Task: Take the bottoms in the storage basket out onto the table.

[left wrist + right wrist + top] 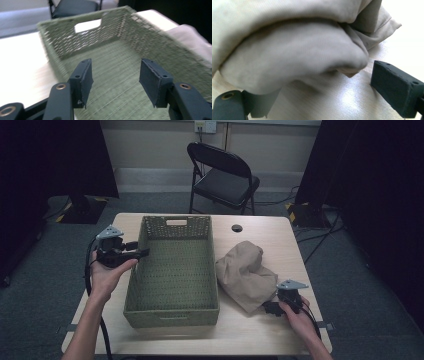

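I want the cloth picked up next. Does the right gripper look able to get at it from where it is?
Probably yes. The right gripper is open at the edge of the crumpled beige cloth, a fold already bulging between its jaws, with nothing between them.

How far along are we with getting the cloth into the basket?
Nothing is done yet: the green woven basket holds nothing. In hand: the open right gripper sits at the near edge of the crumpled beige cloth, which lies on the table; a fold hangs between its jaws. The left gripper, open, hovers over the basket's left wall. Grasping, lifting and placing remain.
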